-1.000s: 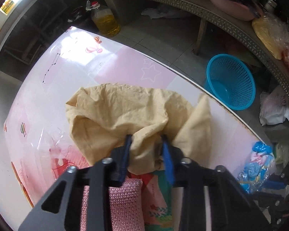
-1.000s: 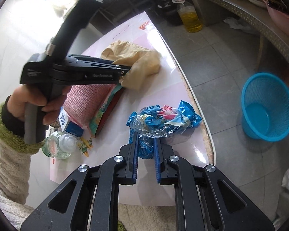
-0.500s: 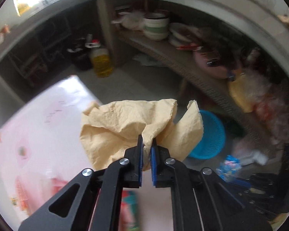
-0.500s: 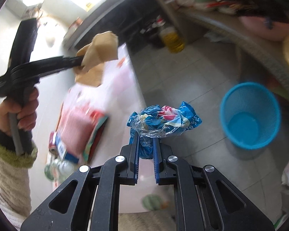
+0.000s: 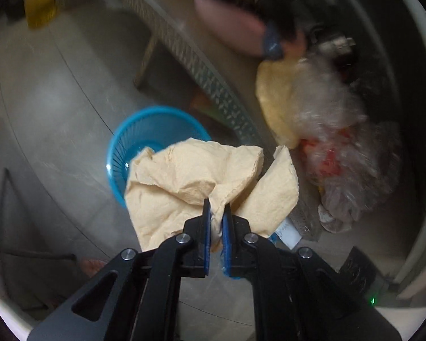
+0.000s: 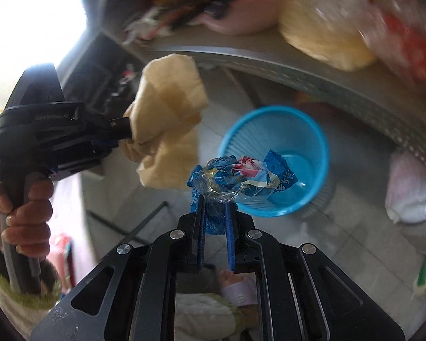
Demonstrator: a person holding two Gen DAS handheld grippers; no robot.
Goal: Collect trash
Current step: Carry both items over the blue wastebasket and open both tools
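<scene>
Tiled floor (image 6: pixel 363 258) — one basket (image 6: pixel 272 130), two tools, each gripping trash.

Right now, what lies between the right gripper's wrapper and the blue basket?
Nothing: in the right wrist view the wrapper hangs over the basket, bare air between.

Both wrist cams look steeply down, sharing blue basket (image 5: pixel 156 153) (floor-level).

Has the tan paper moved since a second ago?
Yes. The tan paper, clamped in the left gripper, left the table and now hangs near the blue basket on the floor.
</scene>
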